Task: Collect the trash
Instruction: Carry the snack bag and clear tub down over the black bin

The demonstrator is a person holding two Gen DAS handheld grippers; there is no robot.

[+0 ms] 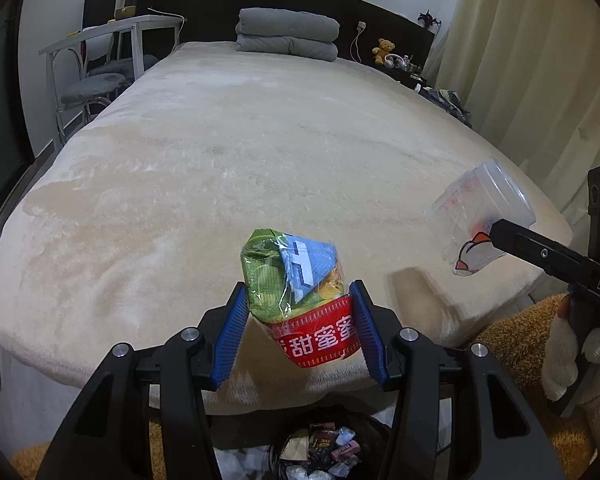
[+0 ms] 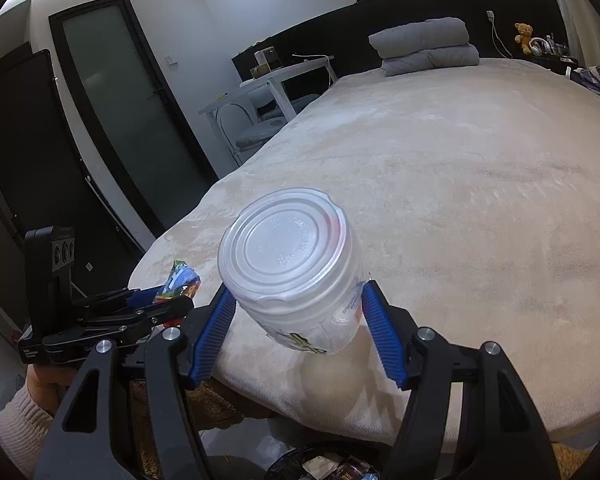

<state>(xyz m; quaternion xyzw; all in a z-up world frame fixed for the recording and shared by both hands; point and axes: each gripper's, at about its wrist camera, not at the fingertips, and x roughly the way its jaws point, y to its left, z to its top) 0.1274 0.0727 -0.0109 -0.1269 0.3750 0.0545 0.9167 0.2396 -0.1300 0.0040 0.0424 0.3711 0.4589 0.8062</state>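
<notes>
Beige bed (image 1: 220,152) cleared; your left gripper (image 1: 300,320) pinches a snack packet (image 1: 296,280), right gripper (image 2: 298,312) clamps a clear plastic cup (image 2: 296,264). Carry stage, likely; next, release both over the trash bin (image 1: 324,444) below.

The left gripper (image 1: 300,300) sits at the lower centre of its own view, its blue pads (image 1: 232,336) pressed against a snack packet (image 1: 296,280). The right gripper (image 2: 298,300), lower centre of its view, clamps a clear plastic jar (image 2: 292,264). A sleeved hand (image 2: 40,388) shows at the lower left.
</notes>
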